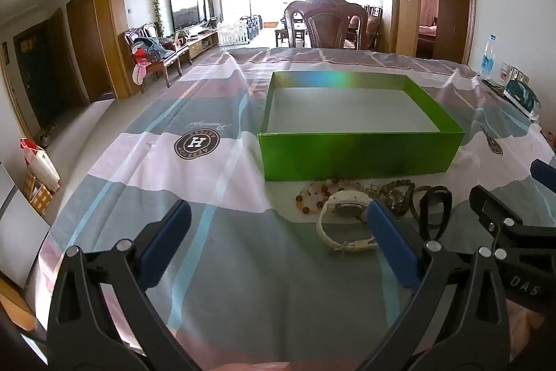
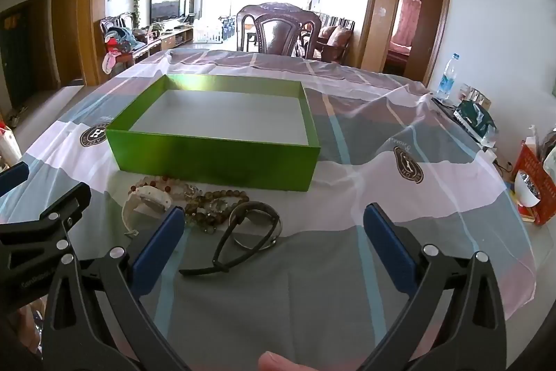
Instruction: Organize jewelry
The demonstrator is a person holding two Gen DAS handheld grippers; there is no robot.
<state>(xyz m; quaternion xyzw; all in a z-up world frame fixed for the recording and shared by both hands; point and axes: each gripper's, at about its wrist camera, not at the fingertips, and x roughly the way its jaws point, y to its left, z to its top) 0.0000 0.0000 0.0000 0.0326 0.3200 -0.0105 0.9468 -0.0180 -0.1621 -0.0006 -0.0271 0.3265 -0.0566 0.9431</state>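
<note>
We hold the left tool (image 1: 279, 212) and right tool (image 2: 274, 216) spread wide, pinching nothing. Between them on the worktop (image 2: 312, 284) lie a white watch (image 1: 342, 214), bead bracelets (image 2: 208, 202) and a black watch (image 2: 246, 232). Just beyond sits the green box (image 2: 215, 159), nothing blocking it. A water bottle (image 2: 447, 77) stands far right.

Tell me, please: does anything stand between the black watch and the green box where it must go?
Nothing blocks the way. The black watch lies on the cloth just in front of the green box, and the brown bead bracelet lies beside it, to its left. The box is open and looks empty.
</note>
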